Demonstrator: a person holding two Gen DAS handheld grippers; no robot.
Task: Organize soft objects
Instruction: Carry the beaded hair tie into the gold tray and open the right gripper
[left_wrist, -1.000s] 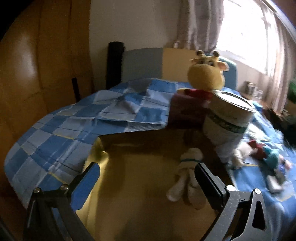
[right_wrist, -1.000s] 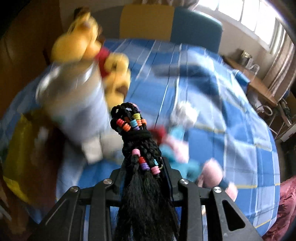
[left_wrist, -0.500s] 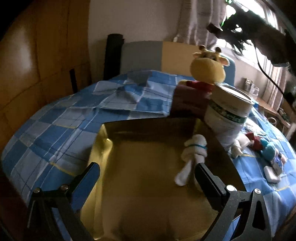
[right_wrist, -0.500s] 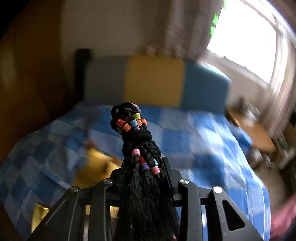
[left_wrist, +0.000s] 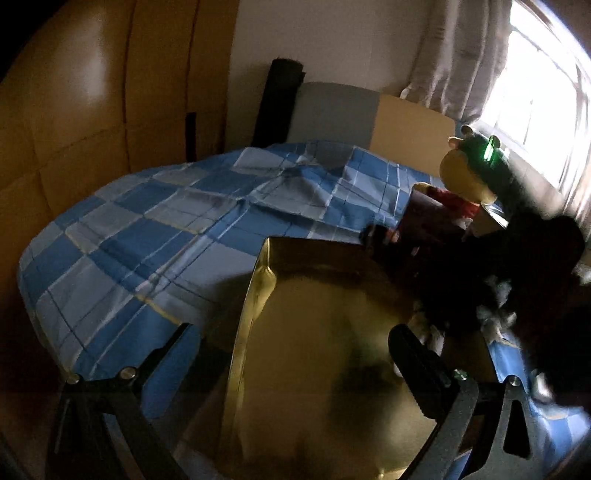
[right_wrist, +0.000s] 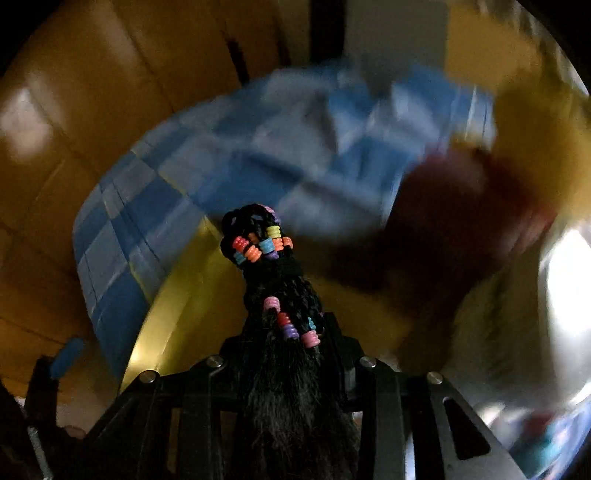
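My right gripper (right_wrist: 284, 332) is clamped on a black braided hairpiece (right_wrist: 269, 266) strung with coloured beads; its braided knot stands up at the centre of the right wrist view and its loose hair hangs back over the jaws toward the bottom edge. Below and behind it, from the lower left to the middle of that view, lies the gold tray (right_wrist: 177, 306), much blurred.

In the left wrist view the same hairpiece (left_wrist: 491, 273) is a dark, blurred mass at the right side, over the tray's right edge. The gold tray (left_wrist: 258, 295) fills the lower middle of that view and rests on the blue checked bedspread (left_wrist: 155, 236). Inside it, at its right side just beside my left gripper's right finger, I can see bits of a white plush toy (left_wrist: 432, 332), mostly hidden by the dark hair; the rest of the tray floor that shows is bare.

My left gripper (left_wrist: 295, 354) stands open, its fingers spread either side of the tray with nothing between them.

Behind the tray at the right sit a dark red box (left_wrist: 428, 221), a yellow plush giraffe (left_wrist: 461, 173) and, partly hidden, the rim of a tin can (left_wrist: 491, 218). I cannot tell what the box or can hold.
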